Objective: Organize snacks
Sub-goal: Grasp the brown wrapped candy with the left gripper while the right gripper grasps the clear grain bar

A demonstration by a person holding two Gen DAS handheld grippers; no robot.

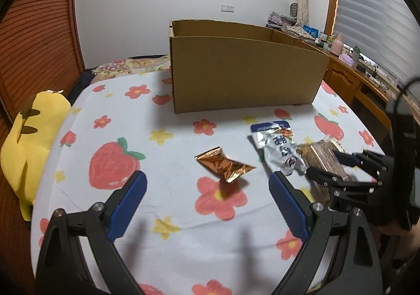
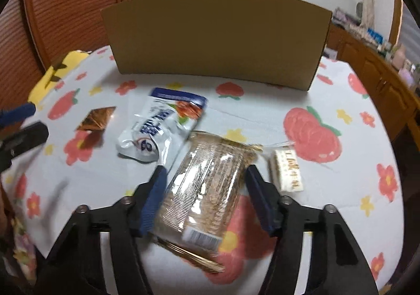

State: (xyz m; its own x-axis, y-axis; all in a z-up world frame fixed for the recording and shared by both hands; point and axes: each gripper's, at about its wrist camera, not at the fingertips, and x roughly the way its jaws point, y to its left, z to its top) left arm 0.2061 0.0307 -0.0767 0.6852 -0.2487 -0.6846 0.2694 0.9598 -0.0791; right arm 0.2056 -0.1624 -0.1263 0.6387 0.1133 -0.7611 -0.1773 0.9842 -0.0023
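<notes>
A right gripper (image 2: 204, 177) straddles a clear-wrapped brown snack pack (image 2: 202, 184) lying on a strawberry-print bed sheet (image 2: 328, 184), its blue fingers (image 2: 155, 200) set at the pack's long sides, at about 9 and 3 o'clock; the left pad looks to be touching the wrapper while a thin gap seems to remain on the right, so the fingers read as not yet clamped, the picture being too blurred to be certain. The left gripper (image 1: 207, 190) hangs with its fingers spread wide and empty, a copper foil packet (image 1: 223, 166) lying just ahead of it at 12 o'clock. Judging by the task, the step in hand is picking up the brown pack for the open cardboard box (image 1: 244, 72), which stands at 12 o'clock beyond the snacks; it would go best with the pads squeezing squarely across the pack's middle, gently enough not to crush the contents, then a straight lift clear of the white-and-blue pouch (image 2: 162, 127) touching it at 10 o'clock and the small cream bar (image 2: 286, 171) just beside it at 2 o'clock. The left wrist view alone shows the box's open top and inner wall and a yellow plush toy (image 1: 29, 148) at 9 o'clock; the right wrist view alone shows the cream bar clearly and how the fingers meet the pack.
</notes>
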